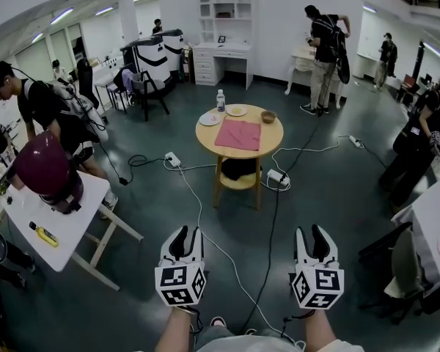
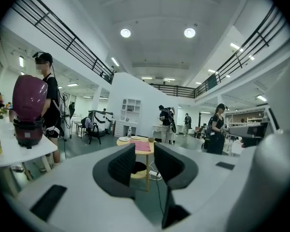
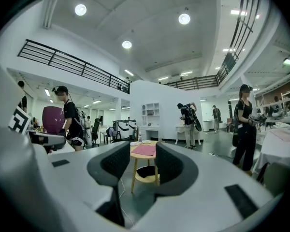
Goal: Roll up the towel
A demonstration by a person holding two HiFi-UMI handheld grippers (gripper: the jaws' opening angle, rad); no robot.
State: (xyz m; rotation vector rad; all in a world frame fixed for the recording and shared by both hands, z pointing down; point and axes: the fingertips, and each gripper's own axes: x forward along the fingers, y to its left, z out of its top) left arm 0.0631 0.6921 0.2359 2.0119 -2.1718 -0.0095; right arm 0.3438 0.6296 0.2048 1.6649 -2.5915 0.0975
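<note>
Listing from the fingers outward, we record:

1. Left gripper (image 2: 144,152): jaws a modest way apart, ribbed pads (image 2: 123,164) bare, nothing between them but open air. It is held about level and aimed at the table.

2. Right gripper (image 3: 142,153): jaws likewise part open, a touch wider to our eye, and empty. It is also aimed at the table.

3. Marker cubes (image 1: 180,283): one on each gripper, with black-and-white square patterns. We can read no letters on them.

4. Table (image 1: 273,133): round, pale wood, taken as our landmark. It stands well apart from both grippers, straight ahead, with cables (image 1: 198,218) trailing on our side of it.

5. Towel (image 1: 239,134): pink, flat and unrolled on the table's middle, reaching toward the near rim. Its outline is close to square, and we cannot tell which side is the longer.

6. Governing relation: the towel lies ahead of the fingers and about midway between the two grippers. We judge neither hand nearer. An approach to the table must come first, and the near edge looks the likeliest place to start a roll.

7. Bottle (image 1: 221,100): at the table's far-left rim, label too small to read.

8. Plates (image 1: 236,111): two, beyond the towel on the table's far side.

9. Bowl (image 1: 268,116): at the table's far right, just beside the towel's far corner.
</note>
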